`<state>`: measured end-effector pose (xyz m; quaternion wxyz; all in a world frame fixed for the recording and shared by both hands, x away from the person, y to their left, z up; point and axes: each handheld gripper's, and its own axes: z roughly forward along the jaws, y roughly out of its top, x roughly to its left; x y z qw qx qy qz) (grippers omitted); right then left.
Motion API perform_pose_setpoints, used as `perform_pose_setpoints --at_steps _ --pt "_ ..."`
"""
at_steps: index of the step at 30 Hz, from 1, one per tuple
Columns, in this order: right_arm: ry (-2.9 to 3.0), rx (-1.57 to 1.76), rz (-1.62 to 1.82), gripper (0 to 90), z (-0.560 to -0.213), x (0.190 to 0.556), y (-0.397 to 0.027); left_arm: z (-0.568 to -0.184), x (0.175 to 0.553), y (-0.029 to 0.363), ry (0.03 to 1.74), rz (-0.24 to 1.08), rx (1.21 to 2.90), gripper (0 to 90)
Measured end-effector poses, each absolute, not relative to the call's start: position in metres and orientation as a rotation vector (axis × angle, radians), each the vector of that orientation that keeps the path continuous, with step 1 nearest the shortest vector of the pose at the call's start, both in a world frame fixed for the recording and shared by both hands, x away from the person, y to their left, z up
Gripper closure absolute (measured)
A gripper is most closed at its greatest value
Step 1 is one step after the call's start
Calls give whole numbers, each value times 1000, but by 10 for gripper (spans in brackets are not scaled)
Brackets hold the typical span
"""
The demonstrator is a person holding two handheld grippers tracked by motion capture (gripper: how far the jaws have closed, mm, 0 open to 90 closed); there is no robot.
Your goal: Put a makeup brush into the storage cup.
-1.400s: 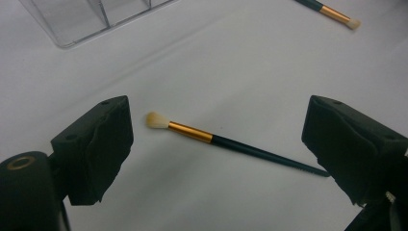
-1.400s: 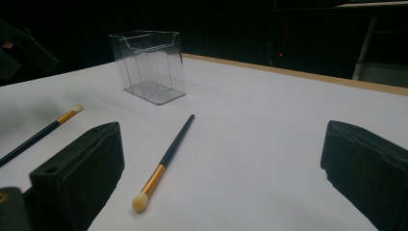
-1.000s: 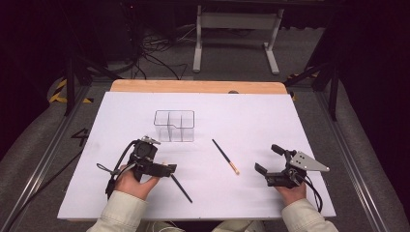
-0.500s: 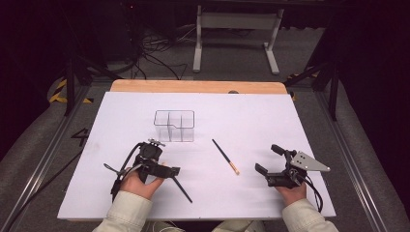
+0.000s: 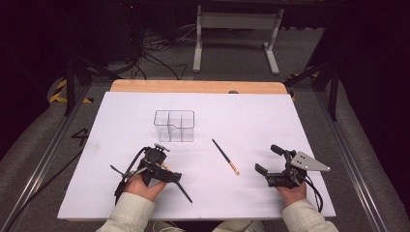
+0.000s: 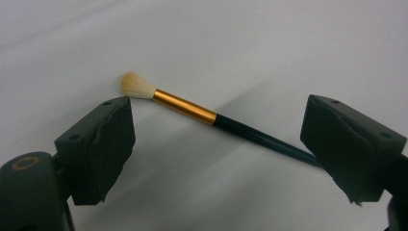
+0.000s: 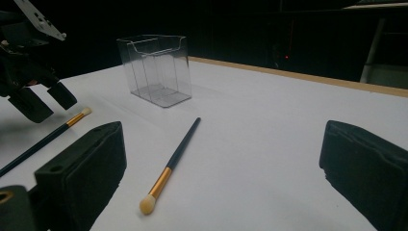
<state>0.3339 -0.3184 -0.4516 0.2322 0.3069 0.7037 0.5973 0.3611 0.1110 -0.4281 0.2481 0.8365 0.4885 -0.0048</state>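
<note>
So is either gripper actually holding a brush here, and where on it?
Neither. The left gripper straddles a brush with open jaws, pads clear of it; the right gripper is open and empty.

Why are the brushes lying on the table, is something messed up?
Nothing looks spilled or broken. Two brushes lie loose on the white table: one brush between the open left gripper, the other brush in the middle. The clear holder stands upright.
</note>
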Motion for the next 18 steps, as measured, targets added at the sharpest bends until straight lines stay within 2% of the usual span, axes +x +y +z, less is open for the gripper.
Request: perform_pose_setpoints --at_steps 18 --pt "1935 848 1647 37 -452 334 -319 -434 362 104 1368 43 2343 154"
